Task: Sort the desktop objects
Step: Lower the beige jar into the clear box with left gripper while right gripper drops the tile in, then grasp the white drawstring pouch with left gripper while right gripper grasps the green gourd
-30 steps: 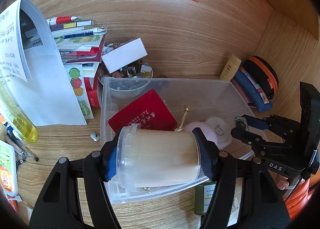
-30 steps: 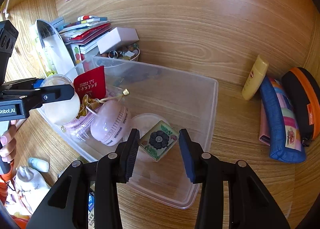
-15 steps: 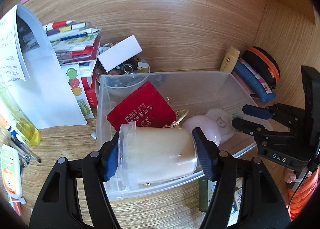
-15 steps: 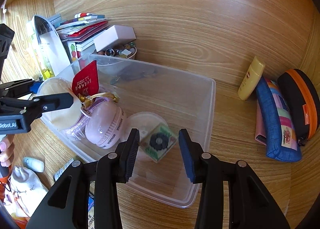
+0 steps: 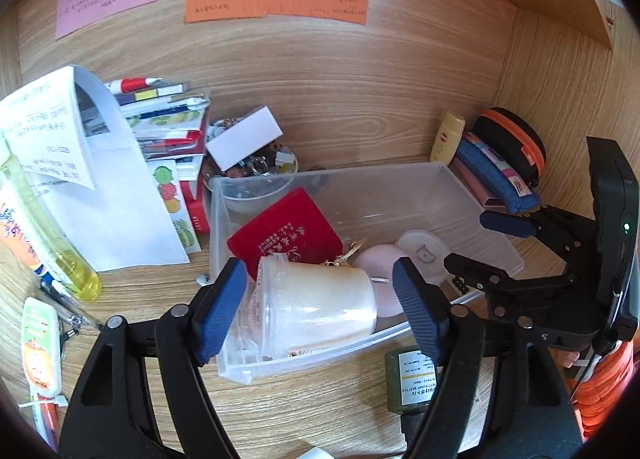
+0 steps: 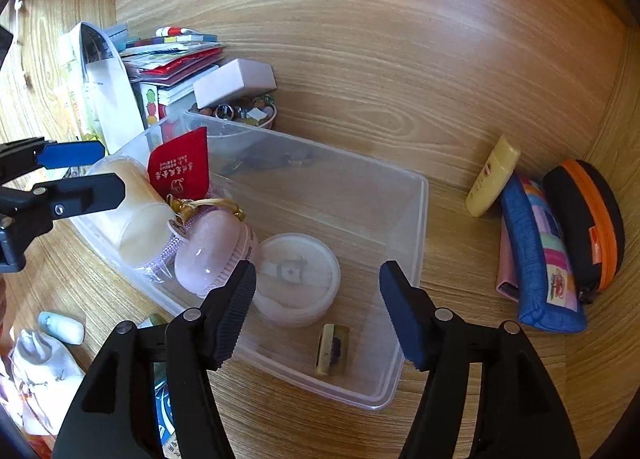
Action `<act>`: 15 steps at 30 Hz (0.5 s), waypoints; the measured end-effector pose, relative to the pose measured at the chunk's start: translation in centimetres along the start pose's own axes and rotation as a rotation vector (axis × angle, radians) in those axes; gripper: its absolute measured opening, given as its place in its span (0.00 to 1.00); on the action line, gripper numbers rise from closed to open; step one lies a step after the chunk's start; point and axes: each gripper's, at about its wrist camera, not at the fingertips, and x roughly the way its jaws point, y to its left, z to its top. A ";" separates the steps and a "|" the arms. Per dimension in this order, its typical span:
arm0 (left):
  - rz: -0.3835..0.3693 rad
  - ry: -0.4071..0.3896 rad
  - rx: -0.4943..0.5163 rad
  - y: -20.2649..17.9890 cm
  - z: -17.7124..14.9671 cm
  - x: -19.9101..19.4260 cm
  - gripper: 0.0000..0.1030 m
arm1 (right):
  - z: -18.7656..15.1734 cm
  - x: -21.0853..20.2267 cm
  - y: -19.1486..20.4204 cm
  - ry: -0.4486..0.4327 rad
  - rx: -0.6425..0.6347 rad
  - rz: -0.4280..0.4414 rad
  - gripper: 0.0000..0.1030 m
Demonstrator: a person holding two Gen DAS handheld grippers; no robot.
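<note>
A clear plastic bin [image 6: 416,219] [image 5: 232,359] stands on the wooden desk. In it lie a cream jar [image 5: 316,307] [image 6: 132,219] on its side, a red pouch [image 5: 284,235] [image 6: 180,171], a pink rounded case [image 6: 208,255], a round white box [image 6: 296,279] and a small flower tile [image 6: 333,349] on edge. My left gripper [image 5: 318,311] is open just above the jar, fingers apart from it. My right gripper [image 6: 318,313] is open and empty above the bin's near right part.
A stack of booklets [image 5: 160,127], a white box [image 5: 244,137] on a bowl of trinkets and a yellow bottle [image 5: 52,255] stand left of the bin. A yellow tube [image 6: 492,183], a blue pencil case [image 6: 540,251] and an orange-zip case [image 6: 588,219] lie right. A green bottle [image 5: 412,383] lies in front.
My left gripper opened and let the cream jar go into the bin. My right gripper opened and dropped the flower tile, which now lies on edge on the bin floor. Both grippers pulled back.
</note>
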 end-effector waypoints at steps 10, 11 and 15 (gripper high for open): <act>0.042 -0.031 -0.011 0.9 -1.1 -2.6 0.91 | -0.4 -3.1 1.2 -0.051 -0.008 -0.014 0.75; 0.047 -0.026 -0.011 0.9 -1.3 -2.8 0.91 | -0.5 -3.3 1.4 -0.052 -0.008 -0.013 0.76; 0.064 0.003 -0.015 1.3 -2.5 -3.3 0.92 | -1.3 -4.2 2.0 -0.057 -0.002 0.001 0.77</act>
